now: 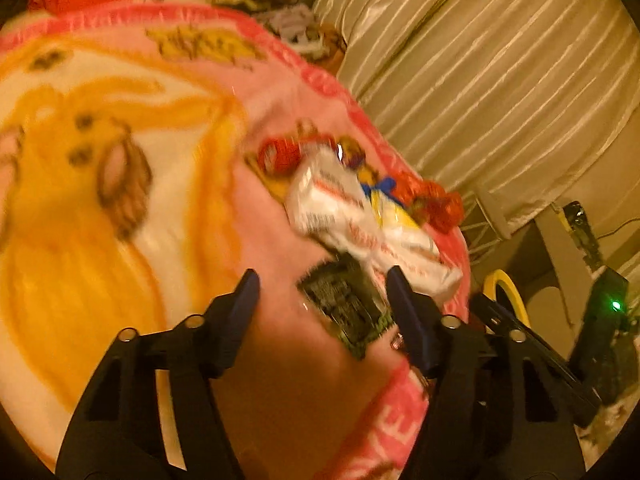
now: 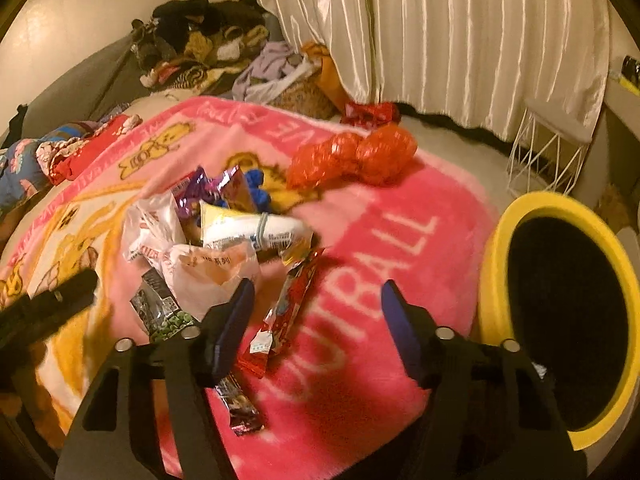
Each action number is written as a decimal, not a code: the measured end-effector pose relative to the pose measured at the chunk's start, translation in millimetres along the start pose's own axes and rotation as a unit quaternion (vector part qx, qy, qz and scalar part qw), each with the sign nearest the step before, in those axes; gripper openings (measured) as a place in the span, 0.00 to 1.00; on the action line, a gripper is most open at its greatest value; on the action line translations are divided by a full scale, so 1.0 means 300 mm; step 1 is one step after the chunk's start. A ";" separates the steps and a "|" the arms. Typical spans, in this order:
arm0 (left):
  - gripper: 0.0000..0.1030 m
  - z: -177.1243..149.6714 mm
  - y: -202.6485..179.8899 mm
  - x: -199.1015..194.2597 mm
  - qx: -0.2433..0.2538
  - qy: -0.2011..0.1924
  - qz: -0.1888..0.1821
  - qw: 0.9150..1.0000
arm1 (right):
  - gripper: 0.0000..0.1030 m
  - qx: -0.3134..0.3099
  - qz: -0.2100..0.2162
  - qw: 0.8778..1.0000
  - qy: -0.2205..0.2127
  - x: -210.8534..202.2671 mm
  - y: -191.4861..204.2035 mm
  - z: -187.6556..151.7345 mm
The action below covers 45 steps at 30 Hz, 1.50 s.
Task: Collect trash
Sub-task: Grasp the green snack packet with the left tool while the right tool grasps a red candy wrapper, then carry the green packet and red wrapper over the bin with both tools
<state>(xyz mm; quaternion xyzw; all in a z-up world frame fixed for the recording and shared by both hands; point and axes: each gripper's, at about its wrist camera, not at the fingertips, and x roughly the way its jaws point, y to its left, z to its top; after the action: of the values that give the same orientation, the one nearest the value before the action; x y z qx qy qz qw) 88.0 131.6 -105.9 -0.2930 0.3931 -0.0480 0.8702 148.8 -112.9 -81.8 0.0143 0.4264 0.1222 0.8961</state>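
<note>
A heap of snack wrappers lies on a pink cartoon blanket (image 2: 360, 240). In the left wrist view, a dark green packet (image 1: 344, 312) lies on the blanket between the fingers of my left gripper (image 1: 322, 276), which is open with its pads clear of the packet. A crumpled white bag (image 1: 360, 220) lies just beyond it. In the right wrist view, my right gripper (image 2: 318, 287) is open above a long red wrapper (image 2: 288, 312). The white bags (image 2: 208, 264), a purple packet (image 2: 192, 196) and a crumpled red bag (image 2: 356, 160) lie further off.
A black bin with a yellow rim (image 2: 492, 272) stands off the blanket's right edge, its yellow rim (image 1: 504, 280) also showing in the left wrist view. Cream curtains (image 2: 440, 40) hang behind, with a white wire stand (image 2: 548, 156) below. Clothes (image 2: 208, 44) are piled at the back.
</note>
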 end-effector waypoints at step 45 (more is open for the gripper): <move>0.13 -0.060 -0.307 -0.057 0.120 -0.043 -0.038 0.991 | 0.07 0.019 0.068 0.995 -0.074 -0.185 -0.087 -0.043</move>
<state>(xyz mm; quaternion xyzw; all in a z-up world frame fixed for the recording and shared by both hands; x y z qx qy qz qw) 77.1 52.6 -53.5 -0.2027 0.3355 -0.1153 0.9127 110.4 -152.0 -51.2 0.0694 0.3592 0.1733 0.9144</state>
